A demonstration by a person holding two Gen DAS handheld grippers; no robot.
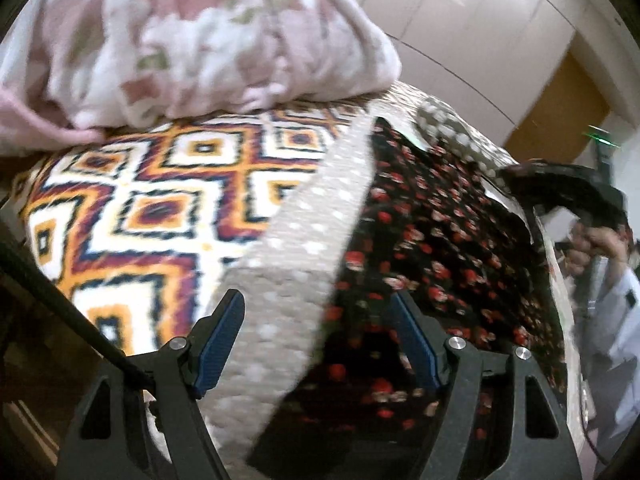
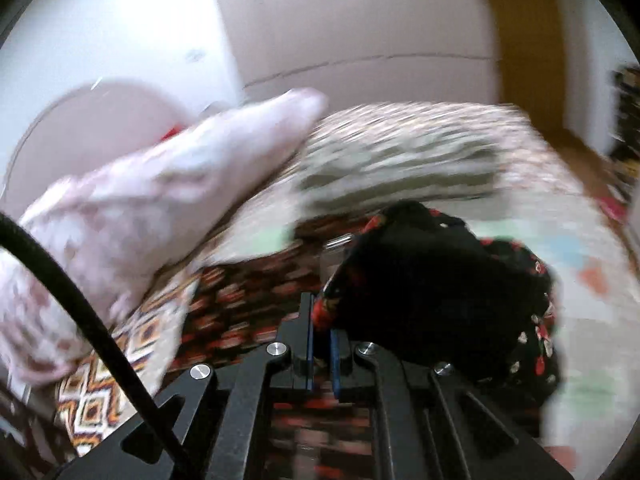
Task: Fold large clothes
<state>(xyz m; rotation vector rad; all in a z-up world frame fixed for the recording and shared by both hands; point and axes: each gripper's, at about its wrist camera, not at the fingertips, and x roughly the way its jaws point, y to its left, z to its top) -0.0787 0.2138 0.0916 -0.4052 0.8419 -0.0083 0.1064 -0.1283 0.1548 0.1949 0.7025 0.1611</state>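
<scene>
Overhead, the right gripper (image 2: 321, 320) stood clamped on a bunched fold of the black floral dress (image 2: 436, 280), lifting it off the bed (image 2: 500, 148), while the left gripper (image 1: 316, 340) hung wide, empty, above the dress's spread part.

Soft cloth everywhere, hard matt black plastic up front.
Fleecy pink blanket (image 1: 192, 40) upper left, woven-looking diamond-print cloth (image 1: 132, 216), thin black floral garment (image 1: 432, 248); left gripper (image 1: 318, 340) matt black with silvery metal screws, wardrobe doors (image 1: 460, 20) glossy.
</scene>
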